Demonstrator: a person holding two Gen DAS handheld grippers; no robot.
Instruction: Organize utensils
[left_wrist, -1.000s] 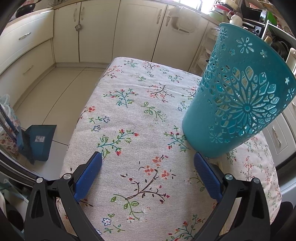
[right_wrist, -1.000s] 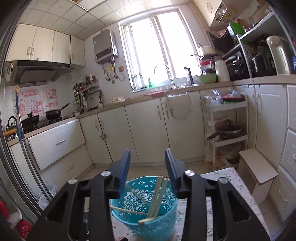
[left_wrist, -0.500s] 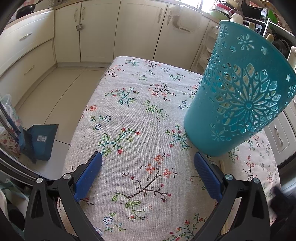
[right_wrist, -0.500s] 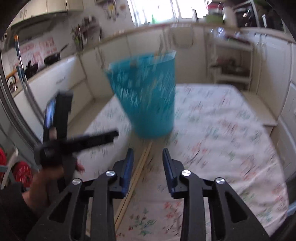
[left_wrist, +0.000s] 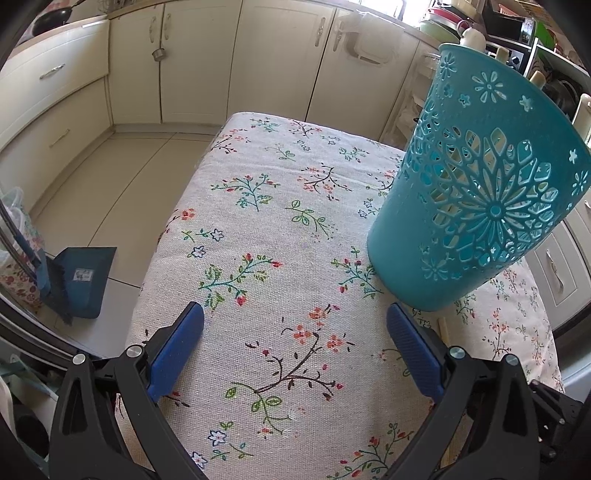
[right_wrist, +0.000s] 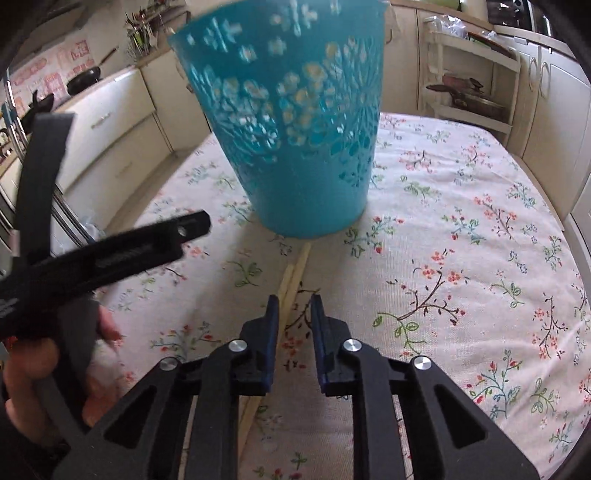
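Teal cutout basket (left_wrist: 476, 199) stands on the floral tablecloth (left_wrist: 280, 221) beyond the left gripper (left_wrist: 295, 343), jaws wide, empty. Right view: right gripper (right_wrist: 293, 302) narrow but parted, empty, over wooden chopsticks (right_wrist: 291, 277) touching the basket's base — next, I judge, centring and closing on them.

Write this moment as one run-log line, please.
left gripper: open, empty, over tablecloth | right gripper: open, above chopsticks on cloth | teal basket: upright

Bright daylight, strong fisheye bending at dark edges, motion blur on the teal basket (right_wrist: 295, 122) in right view.
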